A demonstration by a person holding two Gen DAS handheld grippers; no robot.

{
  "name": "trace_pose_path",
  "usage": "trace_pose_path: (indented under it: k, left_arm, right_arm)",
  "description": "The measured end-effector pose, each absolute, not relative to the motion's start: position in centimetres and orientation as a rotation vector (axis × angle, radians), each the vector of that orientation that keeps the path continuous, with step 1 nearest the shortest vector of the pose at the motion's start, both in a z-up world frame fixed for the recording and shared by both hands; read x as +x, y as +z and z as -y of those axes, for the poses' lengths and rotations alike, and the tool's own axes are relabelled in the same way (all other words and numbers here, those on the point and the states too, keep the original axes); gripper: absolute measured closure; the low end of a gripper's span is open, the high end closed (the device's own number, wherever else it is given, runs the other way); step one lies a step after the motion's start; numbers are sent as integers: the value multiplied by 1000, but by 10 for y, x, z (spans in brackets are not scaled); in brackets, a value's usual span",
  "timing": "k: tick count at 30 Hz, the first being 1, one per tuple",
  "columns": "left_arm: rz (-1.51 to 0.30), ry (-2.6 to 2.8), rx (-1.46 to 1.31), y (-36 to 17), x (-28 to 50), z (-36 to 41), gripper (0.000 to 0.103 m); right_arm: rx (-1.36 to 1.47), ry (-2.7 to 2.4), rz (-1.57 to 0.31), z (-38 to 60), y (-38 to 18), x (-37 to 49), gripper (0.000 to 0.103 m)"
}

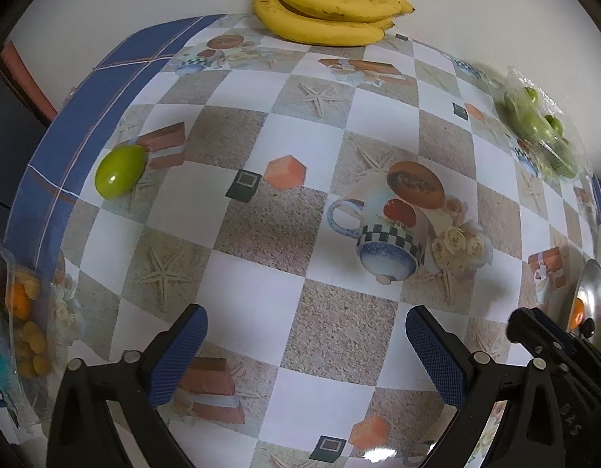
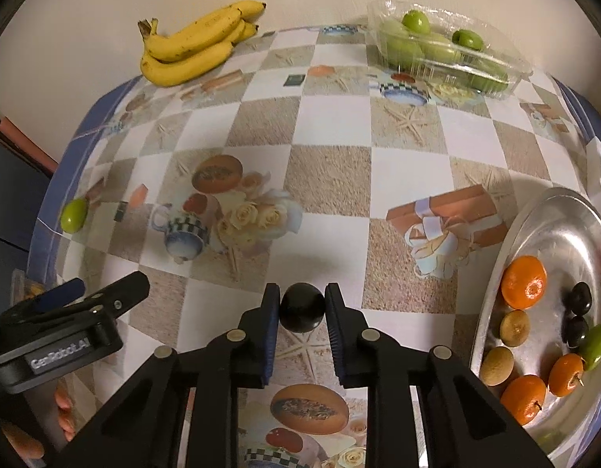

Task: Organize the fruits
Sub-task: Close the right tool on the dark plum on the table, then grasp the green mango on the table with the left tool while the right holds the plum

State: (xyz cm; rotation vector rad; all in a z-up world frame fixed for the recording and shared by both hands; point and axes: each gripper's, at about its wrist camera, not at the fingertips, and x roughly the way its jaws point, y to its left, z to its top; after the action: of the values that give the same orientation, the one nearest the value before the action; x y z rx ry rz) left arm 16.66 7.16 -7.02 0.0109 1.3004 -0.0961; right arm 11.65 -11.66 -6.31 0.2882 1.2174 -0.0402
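Observation:
In the right wrist view my right gripper [image 2: 302, 306] is shut on a small round black fruit [image 2: 302, 312] just above the checked tablecloth. To its right a metal tray [image 2: 561, 214] holds oranges [image 2: 523, 281], brown fruits [image 2: 514, 327], black fruits [image 2: 578, 298] and a green fruit [image 2: 594, 345]. My left gripper [image 1: 302, 337] stands open over the cloth with nothing between its fingers; it also shows at lower left as the left gripper [image 2: 101, 292]. A loose green fruit [image 1: 120, 171] lies at the table's left edge. A banana bunch [image 1: 327, 11] rests at the back by the wall.
A clear plastic box of green fruits [image 2: 448, 50] stands at the back right, seen too as the plastic box [image 1: 542, 132]. Another clear container with orange and yellow fruits [image 1: 23, 323] sits off the table's left side. The blue cloth border [image 1: 66, 124] marks the table edge.

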Motion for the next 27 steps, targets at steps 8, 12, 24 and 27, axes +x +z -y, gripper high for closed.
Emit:
trace_pose_path:
  k: [8, 12, 24, 27]
  left_arm:
    - [-1231, -109, 9, -53, 181, -92, 2]
    - [-1194, -100, 100, -42, 199, -109, 9]
    - [-1267, -58, 148, -60, 260, -200, 30]
    - [-1284, -66, 166, -67, 268, -203, 35]
  right_arm:
    - [307, -39, -1185, 121, -47, 120, 79]
    - [312, -36, -1163, 122, -37, 123, 79]
    - [305, -18, -1110, 121, -12, 136, 79]
    - [312, -5, -1118, 120, -15, 141, 79]
